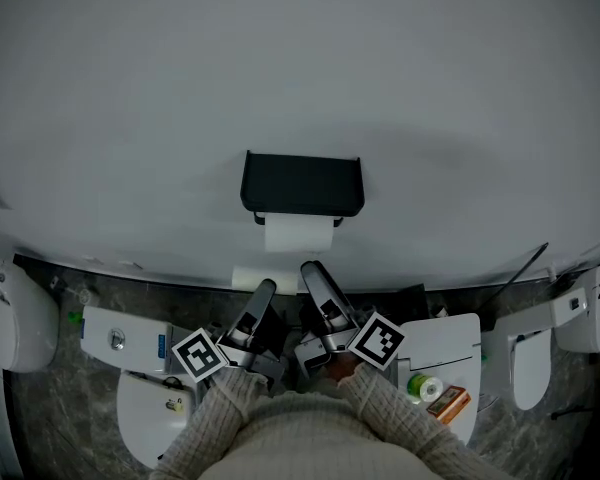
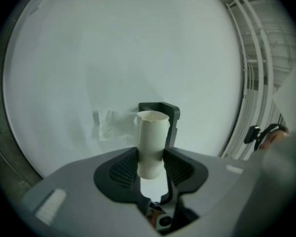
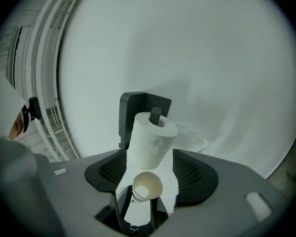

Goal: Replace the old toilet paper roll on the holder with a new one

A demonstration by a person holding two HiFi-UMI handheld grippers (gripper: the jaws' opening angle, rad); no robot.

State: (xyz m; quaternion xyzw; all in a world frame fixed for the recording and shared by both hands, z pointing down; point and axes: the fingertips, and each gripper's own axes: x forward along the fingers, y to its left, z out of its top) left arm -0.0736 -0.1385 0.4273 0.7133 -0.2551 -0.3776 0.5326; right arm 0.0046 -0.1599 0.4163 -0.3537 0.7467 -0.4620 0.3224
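Left tongs [image 2: 152, 168] are clamped on the bare cardboard tube [image 2: 153, 142], which stands upright between the pads, just short of the black holder [image 1: 302, 183] on the pale wall [image 1: 300, 68]. Right tongs [image 3: 149, 174] stand apart, framing the new roll [image 3: 150, 137] without pressing it. That roll sits on the holder's peg with a sheet hanging below. Each marker cube [image 1: 200, 355] shows black-and-white squares and no lettering. Print on the small orange box [image 1: 448, 404], low right, is too small to read.
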